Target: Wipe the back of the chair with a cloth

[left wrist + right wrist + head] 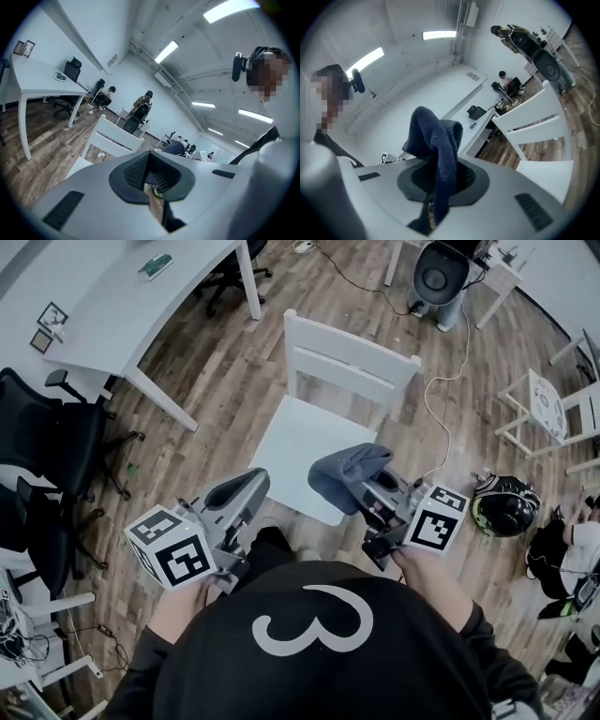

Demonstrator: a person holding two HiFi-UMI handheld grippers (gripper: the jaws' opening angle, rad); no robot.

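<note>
I have the cloth point(345, 472) pinched in my right gripper point(373, 491). Its jaws are closed on a fold, and the rest of the dark blue fabric stands up in a bunch above them and trails down between them. The cloth hangs over the front right corner of the chair's seat point(298, 439) and touches nothing. My left gripper point(246, 487) sits off the seat's front left corner, its jaws drawn together with nothing in them. The chair back point(352, 357) rises from the seat's far edge, well apart from the cloth, so I judge that wiping has not begun and I am at the approach. Next I would carry the cloth across the seat to the top rail, turn the loose bunch against the rail and sweep from one corner to the other.
</note>
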